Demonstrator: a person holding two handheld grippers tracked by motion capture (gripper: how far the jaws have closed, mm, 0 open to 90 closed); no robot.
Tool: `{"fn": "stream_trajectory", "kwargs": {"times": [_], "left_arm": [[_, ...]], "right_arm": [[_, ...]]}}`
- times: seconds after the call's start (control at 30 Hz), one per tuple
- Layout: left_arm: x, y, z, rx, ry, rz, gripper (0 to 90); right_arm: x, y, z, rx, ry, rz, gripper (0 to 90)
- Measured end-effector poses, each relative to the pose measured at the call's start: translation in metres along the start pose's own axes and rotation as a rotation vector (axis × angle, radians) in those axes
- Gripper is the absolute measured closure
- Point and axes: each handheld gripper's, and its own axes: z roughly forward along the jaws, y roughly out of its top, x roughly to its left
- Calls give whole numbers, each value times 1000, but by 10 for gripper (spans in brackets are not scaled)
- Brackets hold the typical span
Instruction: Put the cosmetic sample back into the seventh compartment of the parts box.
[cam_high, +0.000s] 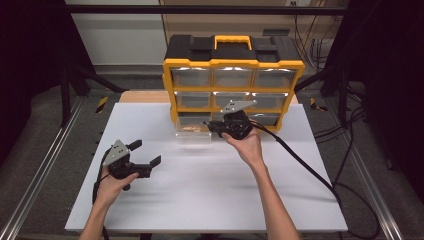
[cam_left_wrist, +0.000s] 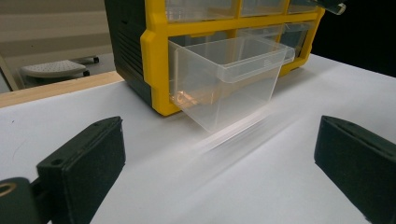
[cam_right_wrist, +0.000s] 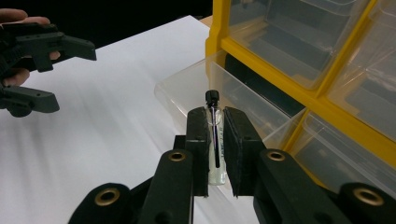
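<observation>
Right gripper (cam_right_wrist: 215, 140) fingers pinching small clear vial (cam_right_wrist: 215, 140), black cap forward, just short of pulled-out clear drawer (cam_right_wrist: 187, 93) of yellow organizer (cam_high: 233, 64). Judged: vial picked and carried, drop into drawer and closing left. Left gripper (cam_high: 145, 155) fingers spread, nothing between them, resting low over white surface (cam_high: 200, 190), well apart from drawer. Right gripper view reveals vial; high view hides it behind hand. Left gripper view shows small brownish thing on drawer bottom.
</observation>
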Motion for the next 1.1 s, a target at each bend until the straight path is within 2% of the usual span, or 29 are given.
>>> {"fn": "stream_trajectory", "kwargs": {"times": [1.1], "left_arm": [[0,0,0,0,-2,1,20]], "right_arm": [[-9,15,24,6,-24,16,809]]}}
